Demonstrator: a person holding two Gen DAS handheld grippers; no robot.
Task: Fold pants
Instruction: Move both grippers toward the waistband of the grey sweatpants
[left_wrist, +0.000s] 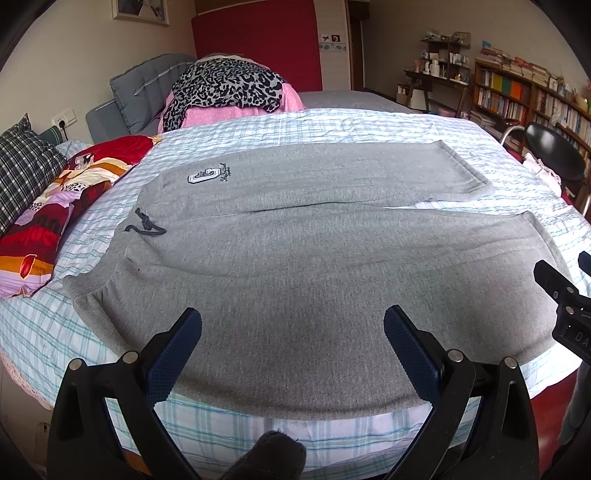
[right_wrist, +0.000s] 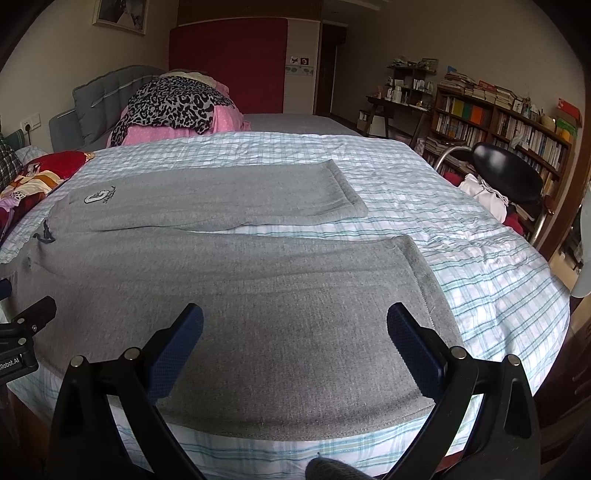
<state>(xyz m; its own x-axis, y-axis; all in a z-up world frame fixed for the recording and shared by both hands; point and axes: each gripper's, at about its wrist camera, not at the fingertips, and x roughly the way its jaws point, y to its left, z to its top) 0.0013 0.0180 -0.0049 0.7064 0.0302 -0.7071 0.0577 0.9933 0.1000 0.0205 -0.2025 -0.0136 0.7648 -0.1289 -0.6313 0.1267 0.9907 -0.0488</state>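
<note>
The grey pants (left_wrist: 295, 258) lie flat on the plaid bedsheet (left_wrist: 332, 125) — waistband to the left, both legs spread apart toward the right. The left gripper (left_wrist: 293, 325) hovers over the near leg with jaws wide, holding nothing; the right gripper (right_wrist: 295, 325) — equally wide — hangs near the cuff. A leopard-print cloth (left_wrist: 225, 86) sits beyond.

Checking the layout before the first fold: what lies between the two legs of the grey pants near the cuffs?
Only a bare wedge of the plaid bedsheet separates the far leg from the near leg of the grey pants; the right wrist view shows it best.
</note>
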